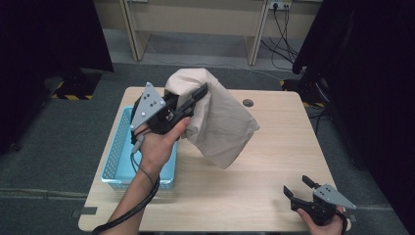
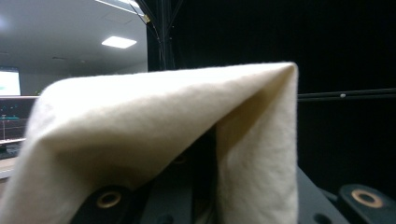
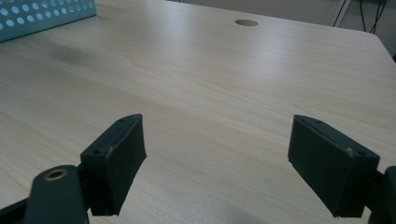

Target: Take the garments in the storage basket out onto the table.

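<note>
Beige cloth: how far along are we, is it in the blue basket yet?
Not yet. The beige cloth is off the wooden table, lifted by the left gripper, which is shut on a fold of it; its lower corner hangs over the table, beside the blue perforated plastic basket. The right gripper sits open and idle near the table's front right corner. If the basket is the goal, carrying the cloth over and releasing it remains.

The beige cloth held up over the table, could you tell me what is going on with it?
A person holds a claw in each hand. The left claw is raised above the table, shut on the beige cloth, which drapes over it and hangs down just beside the blue basket. The cloth's lowest corner looks near the tabletop; contact is unclear. The right claw rests open near the table's near right corner, holding nothing.
</note>
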`<state>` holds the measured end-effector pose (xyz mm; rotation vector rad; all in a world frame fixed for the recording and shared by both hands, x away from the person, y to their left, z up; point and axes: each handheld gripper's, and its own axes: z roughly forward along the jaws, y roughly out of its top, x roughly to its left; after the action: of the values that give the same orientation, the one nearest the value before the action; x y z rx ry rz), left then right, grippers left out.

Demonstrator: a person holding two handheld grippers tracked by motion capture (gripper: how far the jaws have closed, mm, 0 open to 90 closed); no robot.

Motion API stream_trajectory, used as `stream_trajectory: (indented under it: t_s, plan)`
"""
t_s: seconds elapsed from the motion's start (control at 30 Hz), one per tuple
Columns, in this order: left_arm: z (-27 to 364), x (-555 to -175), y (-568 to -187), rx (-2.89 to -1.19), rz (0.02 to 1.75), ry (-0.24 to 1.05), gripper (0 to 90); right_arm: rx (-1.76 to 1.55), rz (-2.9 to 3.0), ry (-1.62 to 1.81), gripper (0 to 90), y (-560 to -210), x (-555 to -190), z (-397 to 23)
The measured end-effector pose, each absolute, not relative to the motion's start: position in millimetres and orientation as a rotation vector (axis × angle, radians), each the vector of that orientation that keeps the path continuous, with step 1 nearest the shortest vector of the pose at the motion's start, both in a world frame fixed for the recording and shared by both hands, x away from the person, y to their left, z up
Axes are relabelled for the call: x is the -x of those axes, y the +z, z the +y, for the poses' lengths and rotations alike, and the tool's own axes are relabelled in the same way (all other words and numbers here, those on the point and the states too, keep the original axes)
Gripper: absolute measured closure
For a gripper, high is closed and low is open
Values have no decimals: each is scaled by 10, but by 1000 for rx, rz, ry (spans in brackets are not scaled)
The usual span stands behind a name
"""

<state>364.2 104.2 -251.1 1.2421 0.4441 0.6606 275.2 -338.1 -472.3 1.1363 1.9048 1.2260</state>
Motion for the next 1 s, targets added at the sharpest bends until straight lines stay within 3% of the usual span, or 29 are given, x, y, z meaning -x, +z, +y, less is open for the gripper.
stream_trajectory:
  t_s: [1.0]
  plan:
    - [765, -3647, -2565, -1271, 407, 628, 809, -1139, 1905, 1227, 197, -4724, -2754, -3383]
